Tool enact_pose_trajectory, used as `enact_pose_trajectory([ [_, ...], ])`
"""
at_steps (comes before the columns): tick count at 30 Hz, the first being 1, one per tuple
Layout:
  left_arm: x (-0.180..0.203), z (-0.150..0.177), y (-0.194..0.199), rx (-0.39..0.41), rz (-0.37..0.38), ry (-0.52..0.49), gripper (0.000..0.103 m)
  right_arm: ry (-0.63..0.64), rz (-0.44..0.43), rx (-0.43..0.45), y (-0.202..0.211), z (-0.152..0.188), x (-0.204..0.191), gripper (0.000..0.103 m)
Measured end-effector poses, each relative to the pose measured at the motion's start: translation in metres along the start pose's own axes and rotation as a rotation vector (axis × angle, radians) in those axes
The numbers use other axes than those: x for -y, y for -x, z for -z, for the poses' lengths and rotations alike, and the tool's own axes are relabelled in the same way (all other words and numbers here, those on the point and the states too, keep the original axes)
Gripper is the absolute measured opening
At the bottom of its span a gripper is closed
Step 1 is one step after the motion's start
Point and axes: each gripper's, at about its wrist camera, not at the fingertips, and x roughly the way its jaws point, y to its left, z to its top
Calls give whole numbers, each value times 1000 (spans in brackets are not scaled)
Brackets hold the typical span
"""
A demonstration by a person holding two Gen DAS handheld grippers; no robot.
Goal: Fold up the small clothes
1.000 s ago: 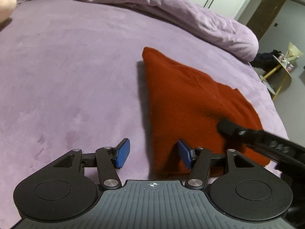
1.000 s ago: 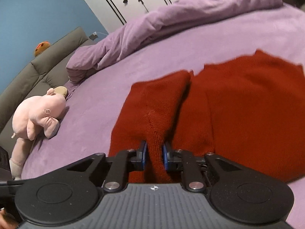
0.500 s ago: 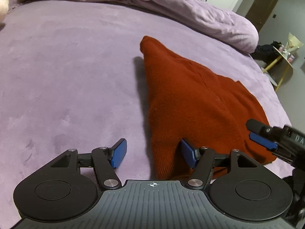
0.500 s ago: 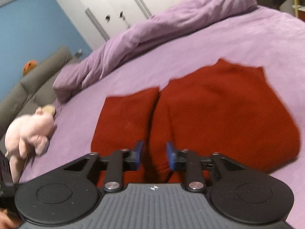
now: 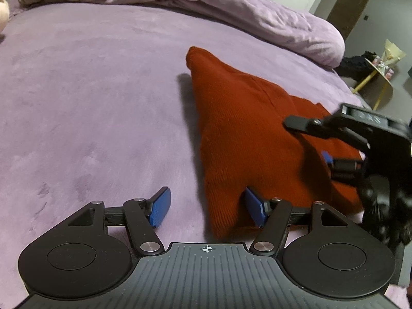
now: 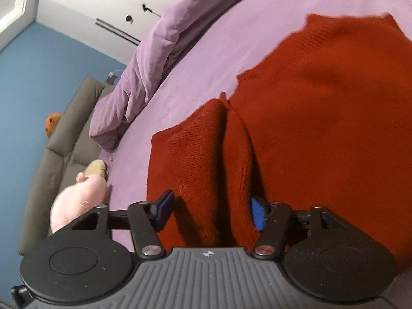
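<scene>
A rust-red knitted garment lies on the purple bed, partly folded, with a raised fold ridge running toward me in the right wrist view. My left gripper is open, and the garment's near corner lies between its blue pads. My right gripper is open and tilted, its pads on either side of the fold ridge without pinching it. The right gripper also shows in the left wrist view, hovering over the garment's right side.
A crumpled purple duvet lies along the far side of the bed. A pink plush toy sits at the bed's left by a grey sofa. A small yellow-legged side table stands beyond the bed's right edge.
My right gripper has opened and let go of the red fold, then tilted sideways over the garment. My left gripper stays open at the near corner.
</scene>
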Motion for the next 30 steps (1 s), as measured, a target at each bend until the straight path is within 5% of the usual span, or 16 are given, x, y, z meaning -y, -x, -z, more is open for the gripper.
enact_pose_trajectory([
  [4,8,13,10,5,6,-23,69,148,80,23,-1,3,-21,20],
  [10,36,23,0,-35,-35,-126,68,551,250,136,13,22,-88,15],
  [15,41,10,-7,-3,-42,-66,65,643,260,266,54,15,-115,14],
  [18,41,8,-13,-6,-37,-34,65,651,348,332,70,9,-97,14],
  [25,44,12,-14,8,-56,-60,64,431,503,215,57,-10,6,7],
  [27,43,11,-15,8,-52,-62,64,280,424,196,64,-18,31,8],
  [29,43,12,-14,8,-52,-64,64,90,255,208,78,-22,53,14],
  [30,44,13,-14,9,-55,-66,64,28,188,209,82,-24,60,33],
])
